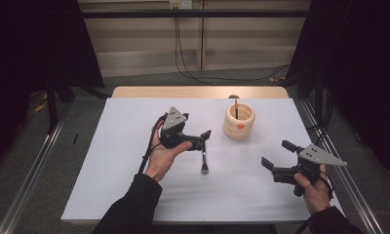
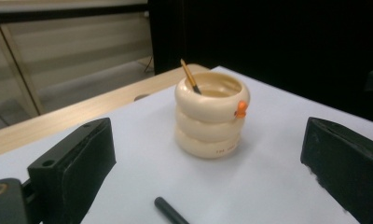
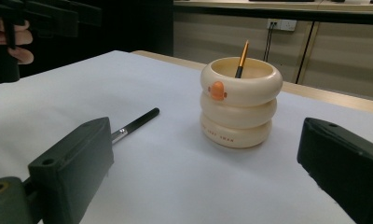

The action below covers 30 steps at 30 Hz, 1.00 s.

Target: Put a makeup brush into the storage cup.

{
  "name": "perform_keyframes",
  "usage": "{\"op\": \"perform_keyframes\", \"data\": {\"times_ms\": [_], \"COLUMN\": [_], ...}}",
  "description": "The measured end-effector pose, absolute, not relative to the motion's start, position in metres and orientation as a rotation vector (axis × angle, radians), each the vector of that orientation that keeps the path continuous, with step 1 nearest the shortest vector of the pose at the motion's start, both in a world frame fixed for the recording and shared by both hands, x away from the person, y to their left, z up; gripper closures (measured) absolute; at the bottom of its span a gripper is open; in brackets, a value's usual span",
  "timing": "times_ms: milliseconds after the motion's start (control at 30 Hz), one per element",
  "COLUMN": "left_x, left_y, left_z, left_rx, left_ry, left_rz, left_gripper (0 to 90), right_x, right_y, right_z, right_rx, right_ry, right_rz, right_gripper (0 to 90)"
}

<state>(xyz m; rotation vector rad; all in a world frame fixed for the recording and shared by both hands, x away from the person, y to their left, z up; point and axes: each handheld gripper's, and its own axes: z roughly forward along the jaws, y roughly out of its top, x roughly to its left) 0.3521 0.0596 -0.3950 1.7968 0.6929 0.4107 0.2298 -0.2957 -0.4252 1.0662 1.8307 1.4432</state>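
A cream ringed holder (image 1: pixel 239 122) with a small orange duck mark stands on the white mat (image 1: pixel 134 190), right of centre at the back. A thin gold-handled brush (image 1: pixel 236 108) leans inside it. A black brush (image 1: pixel 203 159) lies flat on the mat just below my left gripper (image 1: pixel 204 140), which is open, holds nothing and points right toward the holder. My right gripper (image 1: pixel 276 154) hovers near the mat's right edge, open, aimed left. In the left gripper view the holder (image 2: pixel 210 116) sits ahead between the jaws. The right gripper view has the holder (image 3: pixel 238 105) and the black brush (image 3: pixel 135 123).
Wooden table edge (image 1: pixel 198 91) runs behind the mat. Metal rails (image 1: pixel 32 175) flank both sides, and cables (image 1: pixel 193 73) trail on the floor beyond. Dark curtains hang at the far left and right.
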Motion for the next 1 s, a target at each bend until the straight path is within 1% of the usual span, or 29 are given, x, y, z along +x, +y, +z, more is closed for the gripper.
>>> {"op": "perform_keyframes", "data": {"times_ms": [133, 233, 433, 533, 700, 767, 900, 1000], "left_x": [0.355, 0.356, 0.356, 0.358, 0.361, 0.362, 0.361, 0.363], "left_y": [0.057, 0.056, 0.053, 0.053, 0.055, 0.055, 0.054, 0.053], "left_z": [-0.399, -0.401, -0.405, -0.406, -0.410, -0.410, -0.412, -0.414], "left_rx": [1.823, 1.843, 1.892, 1.925, 1.965, 1.984, 2.027, 2.047], "left_ry": [0.716, 0.719, 0.729, 0.751, 0.788, 0.803, 0.839, 0.880], "left_rz": [0.403, 0.426, 0.397, 0.353, 0.324, 0.336, 0.314, 0.251], "left_gripper": [2.6, 3.4, 3.6, 5.0, 5.0, 5.2, 7.3, 10.3], "right_x": [0.230, 0.229, 0.230, 0.229, 0.229, 0.229, 0.229, 0.229], "right_y": [-0.295, -0.295, -0.296, -0.295, -0.295, -0.295, -0.295, -0.295], "right_z": [-0.425, -0.425, -0.425, -0.425, -0.425, -0.425, -0.425, -0.425], "right_rx": [1.063, 1.064, 1.063, 1.064, 1.060, 1.063, 1.062, 1.062], "right_ry": [1.832, 1.832, 1.834, 1.833, 1.838, 1.835, 1.836, 1.838], "right_rz": [1.443, 1.445, 1.445, 1.445, 1.446, 1.445, 1.444, 1.446], "right_gripper": [3.2, 3.2, 3.2, 3.2, 3.1, 3.1, 3.1, 3.2]}}
